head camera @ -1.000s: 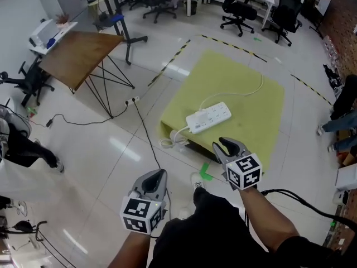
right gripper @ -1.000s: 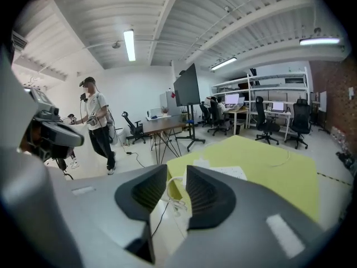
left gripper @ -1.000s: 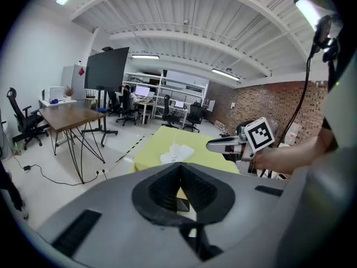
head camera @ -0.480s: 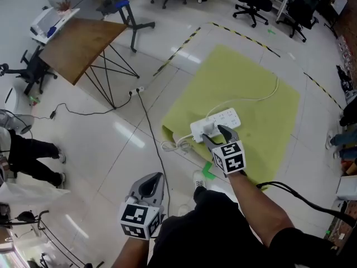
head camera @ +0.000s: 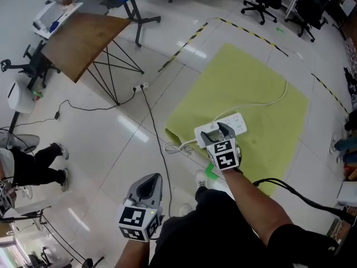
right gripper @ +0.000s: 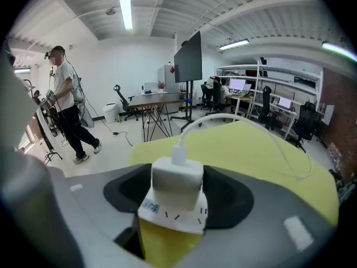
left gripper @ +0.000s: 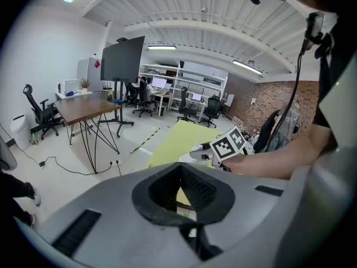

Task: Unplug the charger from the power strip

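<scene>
1. The white charger [right gripper: 177, 182] sits plugged into the near end of the power strip [head camera: 239, 120], and your right gripper [head camera: 218, 133] has both pads pressed against its sides.
2. Its prongs are hidden in the socket. In the head view your right gripper covers nearly all of the charger.
3. The charger stands upright off the strip's face, and its white cable [right gripper: 223, 118] leaves from the top and arcs away over the yellow-green mat [head camera: 245, 77].
4. In the head view the strip's long axis runs from lower left to upper right, and it lies flat near the mat's near edge.
5. Your left gripper [head camera: 155, 178] hangs low by your body, well apart from the mat, with its jaws together on nothing.
</scene>
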